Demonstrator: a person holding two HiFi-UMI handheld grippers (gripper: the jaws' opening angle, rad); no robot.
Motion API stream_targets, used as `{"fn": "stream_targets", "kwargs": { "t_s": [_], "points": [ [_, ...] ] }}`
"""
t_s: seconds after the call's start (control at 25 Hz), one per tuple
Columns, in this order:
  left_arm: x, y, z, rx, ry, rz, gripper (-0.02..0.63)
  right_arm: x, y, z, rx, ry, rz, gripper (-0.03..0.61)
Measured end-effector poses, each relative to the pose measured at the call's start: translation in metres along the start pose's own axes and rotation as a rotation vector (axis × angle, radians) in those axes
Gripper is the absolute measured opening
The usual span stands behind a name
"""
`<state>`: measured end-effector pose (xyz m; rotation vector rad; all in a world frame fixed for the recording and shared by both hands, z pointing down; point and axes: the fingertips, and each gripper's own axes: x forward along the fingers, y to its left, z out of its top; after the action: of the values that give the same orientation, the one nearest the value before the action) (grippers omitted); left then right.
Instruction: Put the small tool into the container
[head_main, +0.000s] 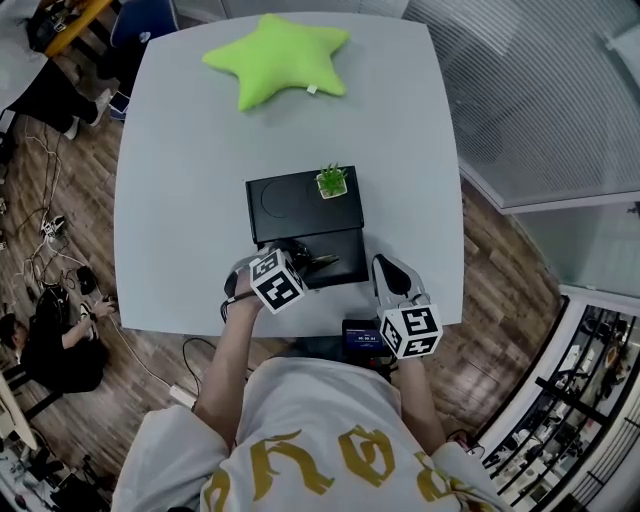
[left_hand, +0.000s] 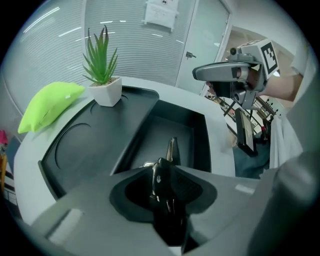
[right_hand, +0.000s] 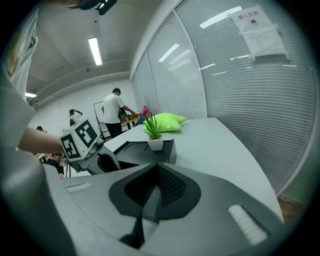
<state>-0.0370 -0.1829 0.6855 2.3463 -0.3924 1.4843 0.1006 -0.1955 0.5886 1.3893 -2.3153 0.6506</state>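
The black container (head_main: 292, 203) lies on the grey table (head_main: 180, 150), its open compartment (head_main: 340, 268) facing me. My left gripper (head_main: 297, 260) is shut on the small tool (head_main: 320, 262), a dark metal piece. In the left gripper view the small tool (left_hand: 171, 150) pokes out past the fingertips (left_hand: 187, 187) over the open compartment (left_hand: 172, 131). My right gripper (head_main: 384, 266) hovers just right of the container, shut with nothing in it; in its own view the right gripper (right_hand: 159, 167) has its jaws pressed together.
A small potted plant (head_main: 332, 181) stands on the container's closed lid part. A green star cushion (head_main: 278, 58) lies at the table's far end. A dark device (head_main: 362, 335) sits by the near table edge. Cables and a seated person (head_main: 55, 335) are on the floor at the left.
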Motion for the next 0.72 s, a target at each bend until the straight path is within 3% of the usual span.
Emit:
{"fn": "stream_targets", "kwargs": {
  "t_s": [0.2, 0.36, 0.52, 0.72],
  "points": [
    [-0.002, 0.001, 0.003, -0.031, -0.032, 0.024, 0.186, -0.007, 0.006, 0.008, -0.019, -0.023, 0.000, 0.025],
    [-0.014, 0.007, 0.009, -0.069, -0.087, 0.112, 0.216, -0.019, 0.012, 0.017, -0.040, -0.050, -0.003, 0.026],
    [-0.033, 0.009, 0.020, -0.123, -0.211, 0.181, 0.216, -0.032, 0.018, 0.024, -0.053, -0.082, -0.014, 0.026],
    [-0.063, 0.005, 0.024, -0.174, -0.362, 0.204, 0.207, -0.047, 0.032, 0.033, -0.080, -0.121, -0.019, 0.026]
  ]
}}
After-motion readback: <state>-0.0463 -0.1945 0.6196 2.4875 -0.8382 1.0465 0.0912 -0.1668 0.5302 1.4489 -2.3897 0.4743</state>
